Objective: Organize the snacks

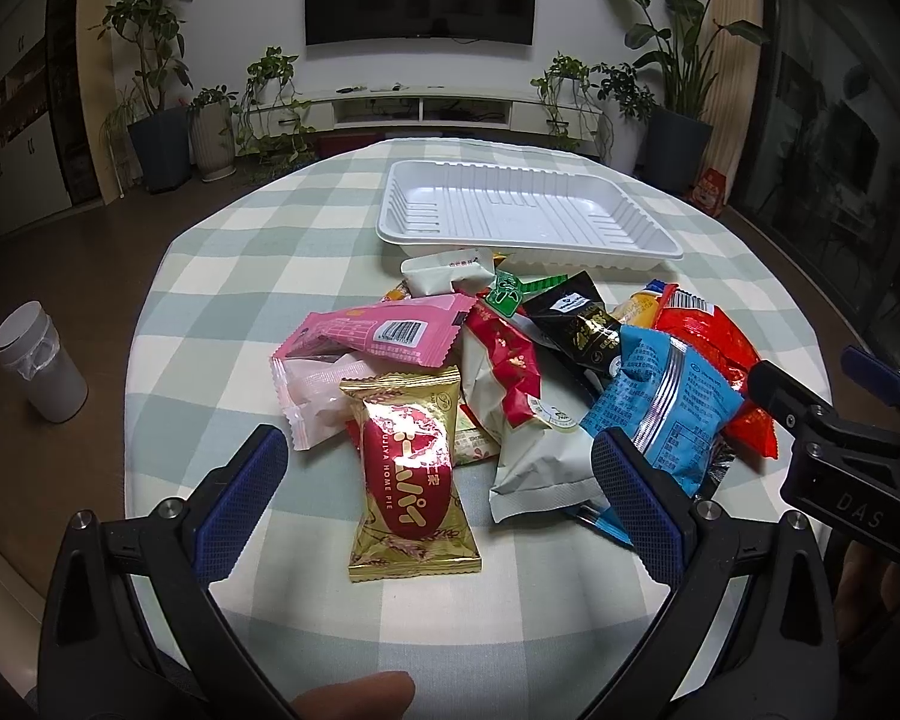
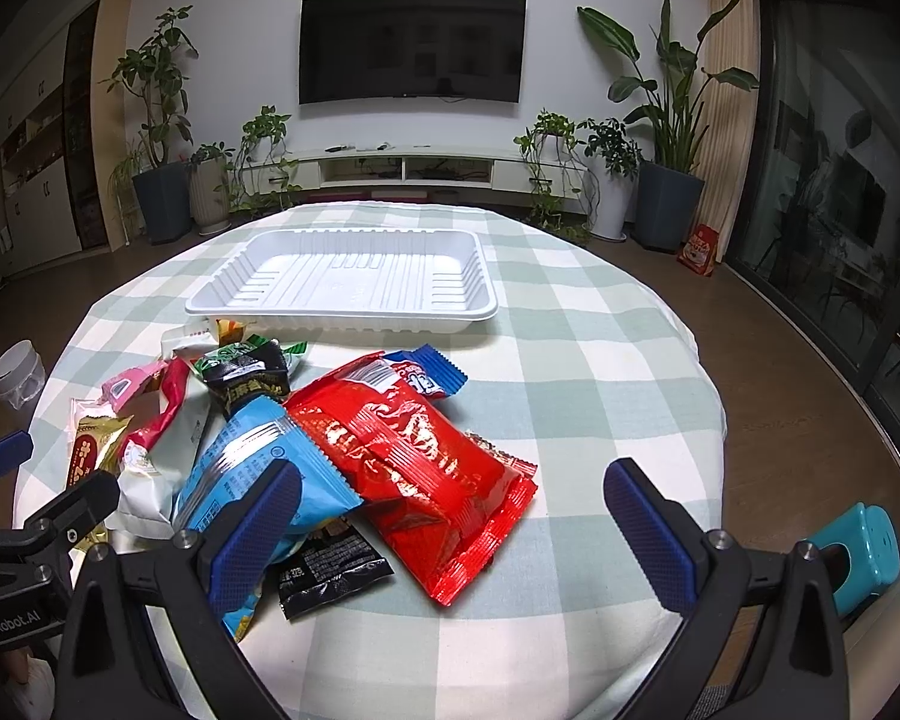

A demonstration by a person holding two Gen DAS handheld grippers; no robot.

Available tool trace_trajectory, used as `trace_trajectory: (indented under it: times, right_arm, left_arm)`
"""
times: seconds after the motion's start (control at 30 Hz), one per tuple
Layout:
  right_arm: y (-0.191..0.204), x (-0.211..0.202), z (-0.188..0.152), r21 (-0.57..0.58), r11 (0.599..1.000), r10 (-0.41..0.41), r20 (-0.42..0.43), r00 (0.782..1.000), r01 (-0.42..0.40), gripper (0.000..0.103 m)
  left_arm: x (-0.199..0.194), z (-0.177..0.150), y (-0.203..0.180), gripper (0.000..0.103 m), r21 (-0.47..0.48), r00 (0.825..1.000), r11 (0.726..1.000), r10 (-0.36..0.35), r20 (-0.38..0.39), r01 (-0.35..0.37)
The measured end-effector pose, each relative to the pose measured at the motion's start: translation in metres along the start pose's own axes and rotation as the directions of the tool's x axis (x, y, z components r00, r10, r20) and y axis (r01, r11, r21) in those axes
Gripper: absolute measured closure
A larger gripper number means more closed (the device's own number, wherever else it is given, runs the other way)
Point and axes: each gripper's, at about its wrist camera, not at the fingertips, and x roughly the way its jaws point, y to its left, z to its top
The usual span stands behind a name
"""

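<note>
A pile of snack packets lies on the checked tablecloth in front of a white plastic tray (image 1: 528, 213) (image 2: 342, 279), which holds nothing. My left gripper (image 1: 432, 468) is open, its jaws either side of a gold and red pie packet (image 1: 411, 474). Beside it lie a pink packet (image 1: 378, 333), a white and red packet (image 1: 510, 396) and a blue packet (image 1: 660, 402). My right gripper (image 2: 450, 504) is open just above the table, with a big red packet (image 2: 414, 468) between its jaws and the blue packet (image 2: 252, 468) under its left finger.
The round table (image 2: 600, 360) has bare cloth to the right of the pile. A white bin (image 1: 36, 360) stands on the floor to the left. A teal stool (image 2: 858, 552) is at the right. Plants, a TV and a cabinet line the far wall.
</note>
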Motion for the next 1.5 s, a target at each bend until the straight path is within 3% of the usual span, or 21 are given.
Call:
trace_trajectory:
  times: [0.7, 0.83, 0.87, 0.93, 0.97, 1.07, 1.13, 1.23, 1.3, 1.4, 1.5]
  right_arm:
    - [-0.001, -0.002, 0.001, 0.000, 1.000, 0.001, 0.001, 1.000, -0.001, 0.000]
    - [-0.001, -0.003, 0.000, 0.005, 1.000, 0.011, 0.006, 1.000, -0.011, 0.000]
    - [-0.001, -0.004, 0.000, 0.008, 1.000, 0.017, 0.011, 1.000, -0.017, 0.000]
    - [-0.003, -0.008, 0.002, 0.022, 0.999, 0.048, 0.025, 0.999, -0.048, 0.000]
    - [-0.006, -0.010, 0.003, 0.035, 0.997, 0.069, 0.030, 0.997, -0.071, 0.000]
    - [-0.019, -0.015, 0.009, 0.107, 0.984, 0.140, 0.042, 0.989, -0.144, 0.000]
    - [-0.029, -0.018, 0.010, 0.159, 0.970, 0.178, 0.050, 0.983, -0.184, 0.000]
    - [-0.045, -0.018, 0.010, 0.244, 0.936, 0.248, 0.056, 0.967, -0.254, 0.000]
    - [-0.048, -0.012, 0.010, 0.286, 0.907, 0.315, 0.028, 0.949, -0.309, 0.000]
    - [-0.043, -0.008, 0.008, 0.298, 0.887, 0.368, 0.002, 0.930, -0.352, 0.000]
    - [-0.037, -0.011, 0.007, 0.268, 0.896, 0.368, -0.002, 0.930, -0.354, 0.007]
  left_arm:
    - [-0.002, -0.002, 0.002, 0.000, -0.003, 1.000, 1.000, 0.013, 0.022, -0.013]
    - [-0.005, -0.003, 0.010, 0.000, 0.044, 1.000, 0.999, -0.020, 0.006, 0.020]
    - [-0.007, -0.004, 0.016, 0.000, 0.036, 0.998, 0.997, -0.067, -0.004, 0.068]
    - [-0.014, -0.006, 0.031, 0.000, -0.015, 0.979, 0.979, -0.203, 0.008, 0.203]
    - [-0.016, -0.006, 0.037, 0.000, -0.038, 0.972, 0.971, -0.235, 0.011, 0.236]
    - [-0.018, -0.008, 0.049, 0.000, -0.090, 0.970, 0.970, -0.231, -0.069, 0.225]
    - [-0.018, -0.006, 0.050, 0.000, -0.079, 0.975, 0.980, -0.189, -0.115, 0.181]
    - [-0.018, -0.004, 0.057, 0.000, -0.109, 0.975, 0.977, -0.196, -0.109, 0.184]
    - [-0.012, -0.002, 0.058, 0.000, -0.125, 0.973, 0.979, -0.179, -0.144, 0.162]
    - [0.002, 0.001, 0.055, 0.000, -0.117, 0.970, 0.982, -0.166, -0.178, 0.147]
    - [0.014, 0.003, 0.053, 0.000, -0.124, 0.970, 0.985, -0.141, -0.197, 0.118]
